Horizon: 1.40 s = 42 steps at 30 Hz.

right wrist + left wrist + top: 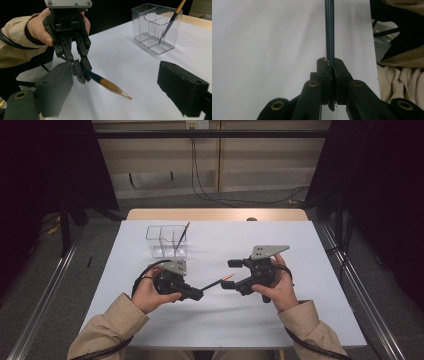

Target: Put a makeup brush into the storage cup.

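Note:
A pencil (218, 282) with a dark blue shaft and an orange, sharpened front end is held out level above the white table (300, 315). My left gripper (199, 294) is shut on its dark shaft (329, 37), which runs straight out from between the jaws (331, 63). My right gripper (231, 274) faces it with both jaws spread wide. The pencil's tip (125, 95) sits in the gap between them and touches neither pad. The right gripper view also has the left gripper (81, 72) clamped on the pencil (110, 86).
A clear plastic organiser (166, 241) with several compartments stands at the back left of the table, with another pencil (183, 234) leaning in its right compartment. It appears again (156, 27) at the upper right of the right gripper view. Dark curtains flank the table.

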{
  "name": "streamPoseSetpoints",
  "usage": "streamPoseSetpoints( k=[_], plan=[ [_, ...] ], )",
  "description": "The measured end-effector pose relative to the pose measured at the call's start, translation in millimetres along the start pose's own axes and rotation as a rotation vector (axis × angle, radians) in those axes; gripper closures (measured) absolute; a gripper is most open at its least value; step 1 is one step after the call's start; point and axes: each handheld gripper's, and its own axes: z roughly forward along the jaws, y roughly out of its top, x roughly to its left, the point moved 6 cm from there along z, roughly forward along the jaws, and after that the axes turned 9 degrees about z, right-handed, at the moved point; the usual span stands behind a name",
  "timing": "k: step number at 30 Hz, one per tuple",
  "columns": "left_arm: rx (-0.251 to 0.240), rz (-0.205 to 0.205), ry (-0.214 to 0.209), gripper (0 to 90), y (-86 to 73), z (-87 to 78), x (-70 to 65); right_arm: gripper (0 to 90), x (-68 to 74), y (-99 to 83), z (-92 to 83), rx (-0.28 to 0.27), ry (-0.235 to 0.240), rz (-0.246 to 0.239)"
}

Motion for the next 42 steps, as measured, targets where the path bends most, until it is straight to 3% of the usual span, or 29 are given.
streamPoseSetpoints(
  k=[16,26,29,36,42],
  plan=[
    [-0.149,-0.037,0.018,85.6,4.0,-2.5,2.9,13.1,-1.1,0.6,-2.6,-0.016,-0.002,0.005],
    [-0.206,-0.042,0.032,85.5,10.4,-1.9,4.2,16.9,-1.9,1.4,-2.5,-0.038,0.002,0.02],
    [-0.22,-0.043,0.036,85.6,12.9,0.2,4.5,24.1,-1.3,1.9,-2.2,-0.044,0.012,0.017],
    [-0.268,-0.051,0.041,85.6,19.2,3.7,6.0,30.2,-0.1,3.1,-1.9,-0.048,0.021,0.023],
    [-0.282,-0.054,0.043,85.6,21.8,9.6,4.9,38.2,1.5,4.4,-2.0,-0.059,0.032,0.033]
  ],
)
